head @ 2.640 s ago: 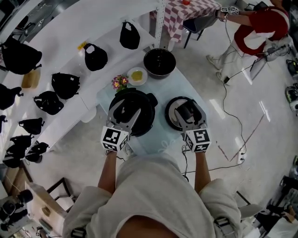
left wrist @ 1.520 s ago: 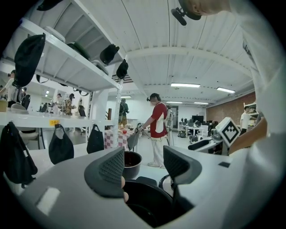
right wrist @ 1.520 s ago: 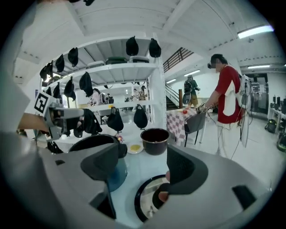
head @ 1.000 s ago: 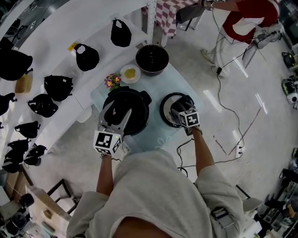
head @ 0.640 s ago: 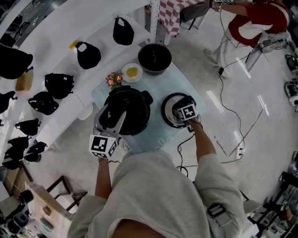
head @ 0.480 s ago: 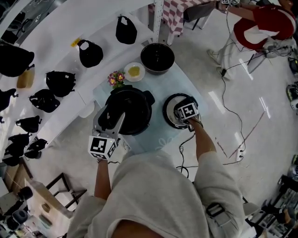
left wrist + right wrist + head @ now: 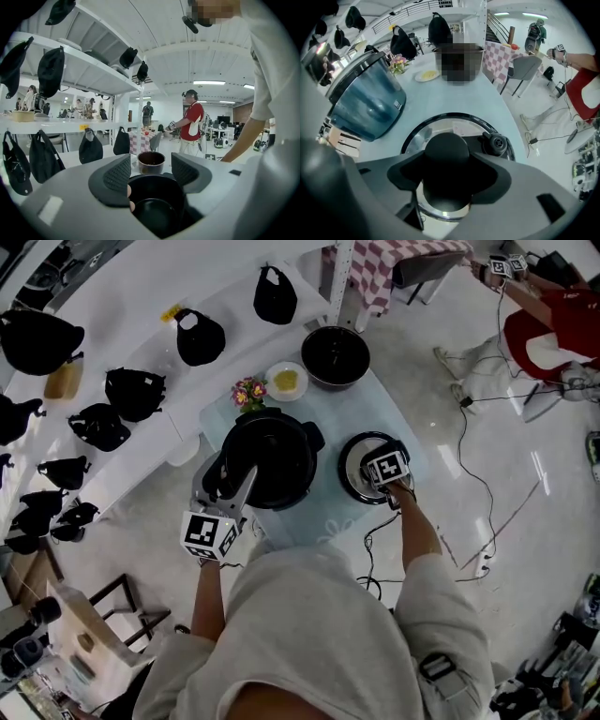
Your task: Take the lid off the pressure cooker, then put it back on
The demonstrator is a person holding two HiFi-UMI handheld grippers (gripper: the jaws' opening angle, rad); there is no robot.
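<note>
the lid (image 7: 352, 465) lies flat on the pale blue table (image 7: 328, 413), off the pressure cooker (image 7: 277, 460) and just to its right, apart from it. its black knob (image 7: 446, 150) stands up in the middle, with a small round valve (image 7: 496, 143) beside it near the rim. the right gripper (image 7: 446, 176) points steeply down over the lid with the knob between its jaws; they have just been closing, and the dark pads (image 7: 487, 176) look to be against the knob's two sides (black on black, so the contact is hard to read exactly). the lid rests on the table.

the cooker stands open, its dark inside showing. the left gripper (image 7: 151, 171) points nearly level across the cooker's near rim, its jaws well apart with nothing held; between them only the open pot shows.

farther along the table sit a small bunch of flowers (image 7: 248, 390), a white plate (image 7: 286, 381) with something yellow on it, and a black bowl (image 7: 335, 355). a white shelf to the left carries black bags (image 7: 200, 337). beyond the table's far end stands a table with a checked cloth (image 7: 394, 263), and a person in red (image 7: 553, 324) stands on the glossy floor at the upper right.
</note>
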